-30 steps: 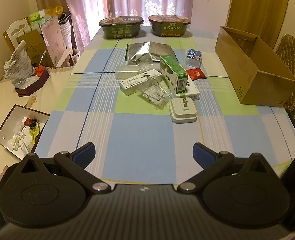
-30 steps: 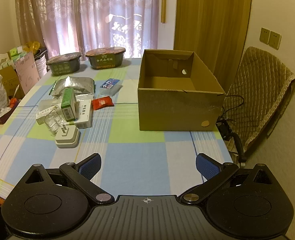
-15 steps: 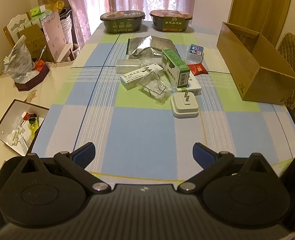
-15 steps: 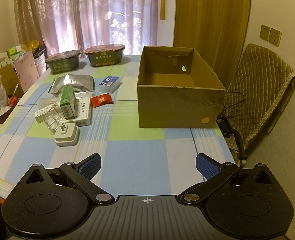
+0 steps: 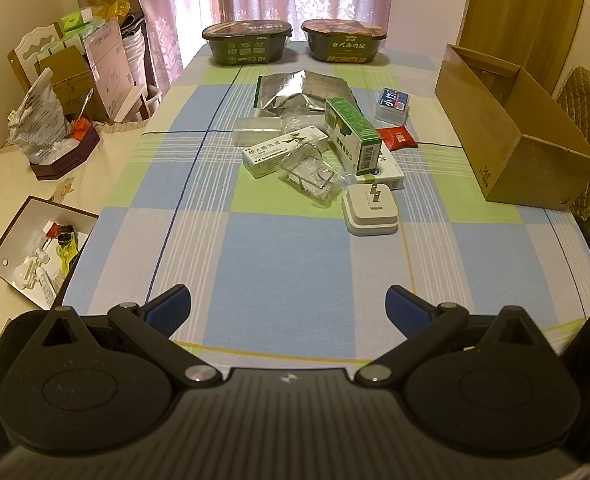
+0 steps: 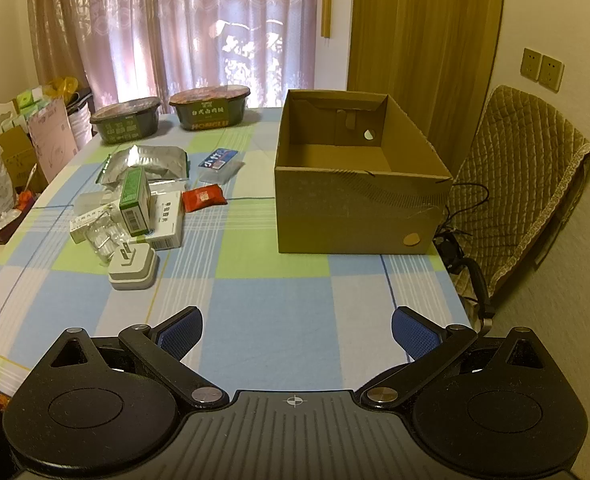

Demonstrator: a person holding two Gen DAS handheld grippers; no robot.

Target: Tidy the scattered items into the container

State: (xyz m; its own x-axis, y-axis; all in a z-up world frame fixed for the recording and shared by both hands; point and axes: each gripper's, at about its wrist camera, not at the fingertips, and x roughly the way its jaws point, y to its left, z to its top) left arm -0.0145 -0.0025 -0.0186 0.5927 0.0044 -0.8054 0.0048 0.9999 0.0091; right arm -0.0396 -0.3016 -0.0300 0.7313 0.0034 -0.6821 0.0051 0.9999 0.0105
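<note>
- Both the left tongs (image 5: 287,306) and the right tongs (image 6: 297,330) are spread wide and empty, above the near edge of the blue, green and white checked tabletop (image 5: 279,264).
- The scattered items lie ahead: nearest, a white square plug adapter (image 5: 371,209), and behind it a green medicine carton (image 5: 353,134).
- The open brown cardboard box (image 6: 359,196), seemingly empty, stands ahead of the right tongs.
- Judged step: the first reach. Next, close on the adapter.
- The box's near floor is hidden, and the clear plastic packaging (image 5: 311,172) is hard to make out.
</note>
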